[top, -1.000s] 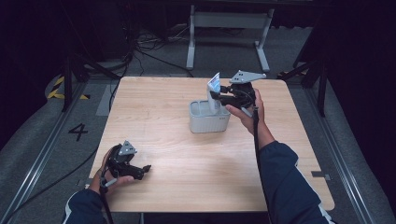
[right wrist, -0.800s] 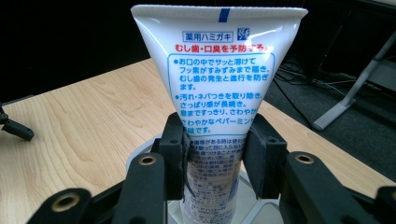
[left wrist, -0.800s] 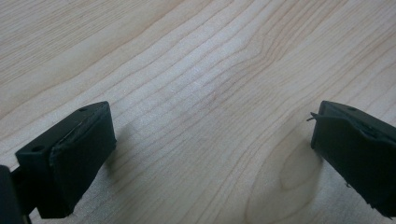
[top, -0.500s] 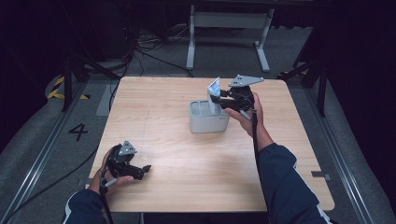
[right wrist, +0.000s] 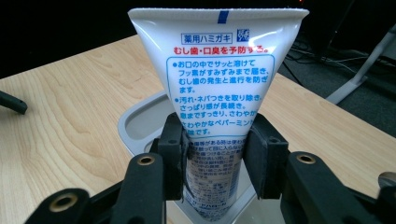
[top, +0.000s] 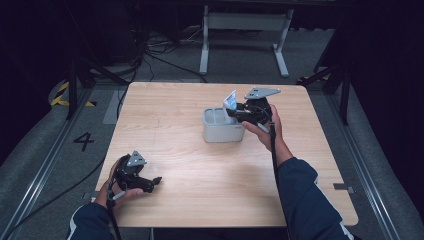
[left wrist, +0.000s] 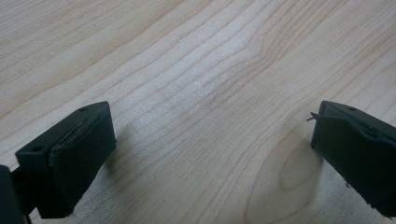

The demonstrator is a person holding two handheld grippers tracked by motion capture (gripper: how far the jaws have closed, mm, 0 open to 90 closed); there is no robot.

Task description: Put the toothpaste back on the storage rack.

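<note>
Right gripper (right wrist: 214, 154) clamped on toothpaste tube (right wrist: 218, 84), cap down over the grey holder (top: 222, 132); we keep it vertical, lower into the 3 o'clock compartment, then release.

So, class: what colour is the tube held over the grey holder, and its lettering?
The tube is white with blue and red lettering, clearest in the right gripper view.
</note>
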